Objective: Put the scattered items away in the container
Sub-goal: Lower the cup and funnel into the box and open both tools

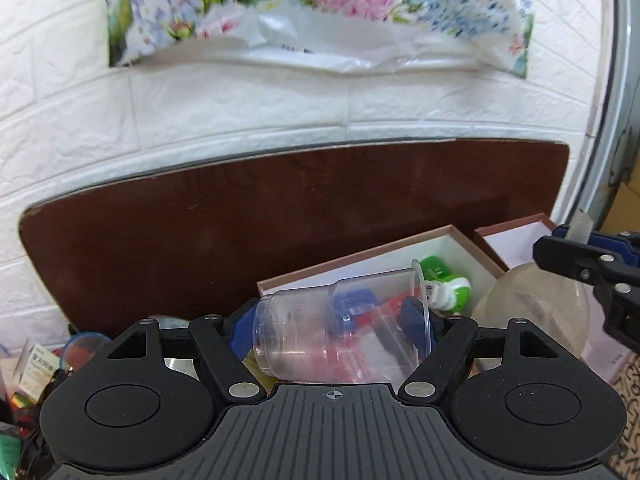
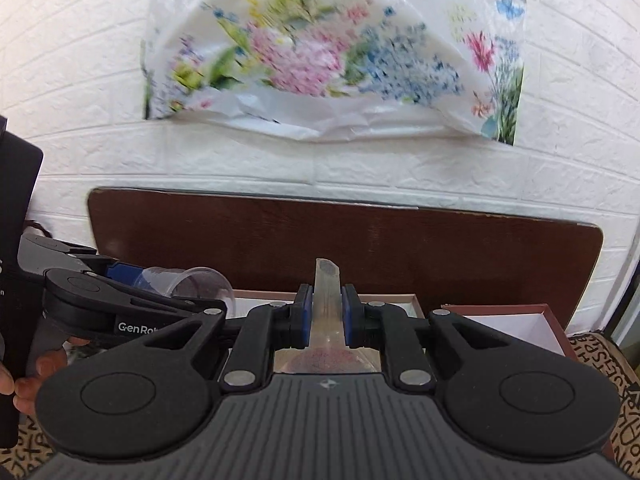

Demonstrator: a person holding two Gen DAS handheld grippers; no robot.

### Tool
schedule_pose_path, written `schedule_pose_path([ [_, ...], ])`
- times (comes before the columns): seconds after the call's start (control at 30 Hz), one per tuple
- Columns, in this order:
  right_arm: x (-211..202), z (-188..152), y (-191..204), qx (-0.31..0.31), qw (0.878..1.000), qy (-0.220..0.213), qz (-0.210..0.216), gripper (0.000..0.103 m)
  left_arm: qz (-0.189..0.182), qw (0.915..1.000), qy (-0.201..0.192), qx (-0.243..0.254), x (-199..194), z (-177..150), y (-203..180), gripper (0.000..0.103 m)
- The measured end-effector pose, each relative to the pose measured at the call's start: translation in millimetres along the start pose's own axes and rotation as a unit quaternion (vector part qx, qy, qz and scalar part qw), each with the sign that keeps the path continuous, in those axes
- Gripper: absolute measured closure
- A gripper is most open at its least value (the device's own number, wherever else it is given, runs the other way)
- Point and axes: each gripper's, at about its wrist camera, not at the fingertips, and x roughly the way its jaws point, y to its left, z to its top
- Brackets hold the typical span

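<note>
Left wrist view: your left gripper [image 1: 340,332] pinches a clear plastic cup [image 1: 340,332] lying on its side between the blue pads, base toward the left finger, wide rim toward the right finger. The fingers stand wide, each pad pressed on the cup. Just beyond the fingertips sits an open box [image 1: 452,248] with a white inside and a brown rim; a green and white item [image 1: 448,286] lies in it, past the right fingertip. A second open box [image 1: 520,236] stands to the right of the first, their rims close together. Right of the right finger a translucent funnel [image 1: 532,308] shows its wide bowl, with your right gripper [image 1: 580,248] closed on its stem above. The brown tabletop [image 1: 240,220] runs away ahead of the fingers to a white brick wall [image 1: 200,112], where a flowered plastic bag [image 1: 320,12] hangs. Off the left finger, small clutter lies blurred at the edge.

Right wrist view: your right gripper [image 2: 325,320] has its fingers nearly together, pinching the funnel's narrow stem [image 2: 326,292], which rises straight up between the pads with its cut tip above them. The bowl hangs below the fingers, mostly hidden. Left of the left finger your left gripper [image 2: 180,292] carries the cup [image 2: 192,284], and a hand [image 2: 36,372] grips its handle. Both boxes lie just ahead of the fingertips.
</note>
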Motion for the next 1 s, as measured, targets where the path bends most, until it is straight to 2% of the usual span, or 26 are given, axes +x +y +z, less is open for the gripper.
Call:
schedule_pose_path([
  [0.33,90,-9,-19,0.022,1.0,0.02,-0.001,0.086,0.011,0.9992,0.024,-0.029,83,11,19,0.026],
  [0.37,97,-10,-19,0.026,0.999,0.019,-0.001,0.085,0.008,0.9991,0.025,-0.033,87,10,21,0.019],
  [0.4,103,-12,-20,0.027,0.999,0.018,-0.001,0.085,0.007,0.999,0.024,-0.036,91,9,23,0.017],
  [0.43,108,-15,-20,0.023,1.0,0.016,-0.002,0.077,0.004,0.9989,0.022,-0.04,93,7,24,0.012],
  [0.47,113,-16,-20,0.018,1.0,0.021,-0.005,0.047,-0.004,0.9988,0.023,-0.044,94,4,25,0.003],
  [0.5,115,-19,-19,0.015,1.0,0.024,-0.013,0.033,-0.009,0.9985,0.024,-0.047,94,1,26,0.002],
  [0.53,113,-22,-19,0.01,0.999,0.02,-0.025,0.024,-0.006,0.9985,0.022,-0.049,93,-1,27,0.0],
  [0.6,108,-25,-21,0.0,0.999,0.019,-0.028,0.023,-0.012,0.9986,0.012,-0.049,91,-4,28,0.0],
  [0.67,102,-27,-24,0.005,0.999,0.027,-0.024,0.012,-0.017,0.9984,0.013,-0.053,88,-8,30,0.0],
  [0.73,97,-28,-26,0.004,0.999,0.035,-0.024,0.007,-0.025,0.9978,0.024,-0.057,86,-11,30,0.0],
  [1.0,67,-29,-24,-0.004,0.999,0.047,-0.02,0.001,-0.019,0.999,0.023,-0.035,57,-17,21,0.0],
])
